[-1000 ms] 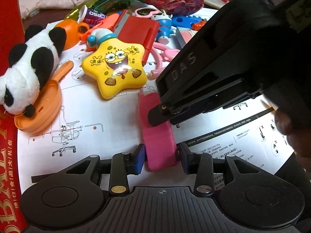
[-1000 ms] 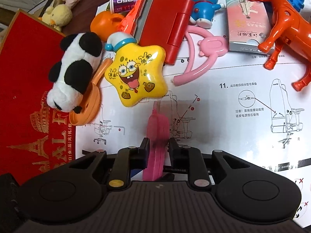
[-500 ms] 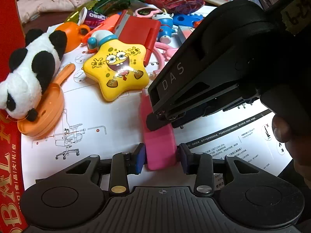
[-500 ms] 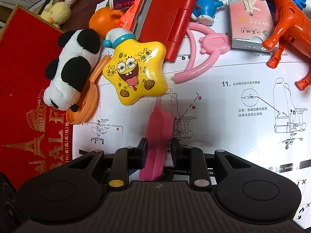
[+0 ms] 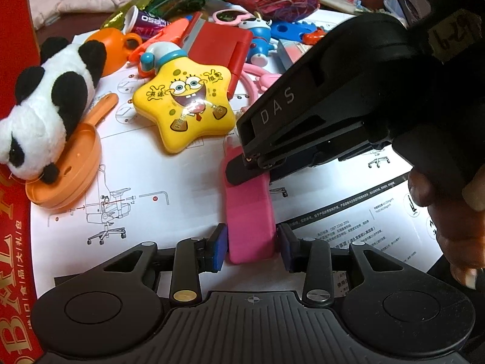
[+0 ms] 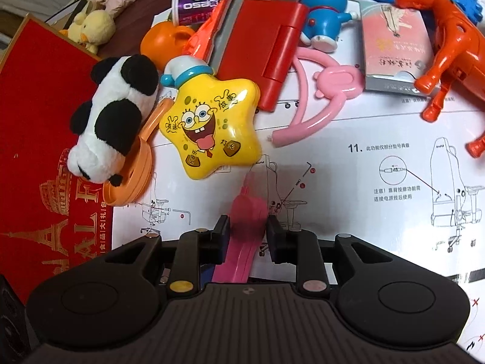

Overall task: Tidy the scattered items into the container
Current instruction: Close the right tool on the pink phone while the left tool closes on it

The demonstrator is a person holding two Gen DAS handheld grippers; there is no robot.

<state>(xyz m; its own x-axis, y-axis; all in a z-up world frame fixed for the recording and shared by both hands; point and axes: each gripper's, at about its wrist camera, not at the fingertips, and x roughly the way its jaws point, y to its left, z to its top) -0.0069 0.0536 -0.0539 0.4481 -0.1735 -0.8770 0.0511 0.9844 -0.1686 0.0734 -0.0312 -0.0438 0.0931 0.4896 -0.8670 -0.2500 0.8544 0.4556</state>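
While both hands hung over the white instruction sheet (image 6: 348,127), the pink toy phone (image 5: 248,212) sat caught between 2 tools at once. L gripper (image 5: 251,244) had its blue pads (image 5: 219,247) against the phone's near end, 1 on each side, pinching it across the width. R gripper (image 6: 247,233) came in from the right in the left wrist view, its black finger crossing the phone's upper part; in its own view the phone ran edge-on between its jaws, close to both pads, but whether they pressed on it I couldn't tell, w/ blur there.

Phone's long axis ran away from the L gripper, stubby antenna end pointing toward the yellow star toy (image 5: 185,109), which lay just beyond the tip, apart from it. Phone was over the sheet; resting or lifted, couldn't say.

Panda plush (image 6: 112,121) lay on an orange toy pan (image 6: 133,179) at the sheet's left edge, beside a red box (image 6: 39,139). Red case (image 6: 260,48), pink headband (image 6: 318,97) & orange horse (image 6: 448,51) lay farther back.
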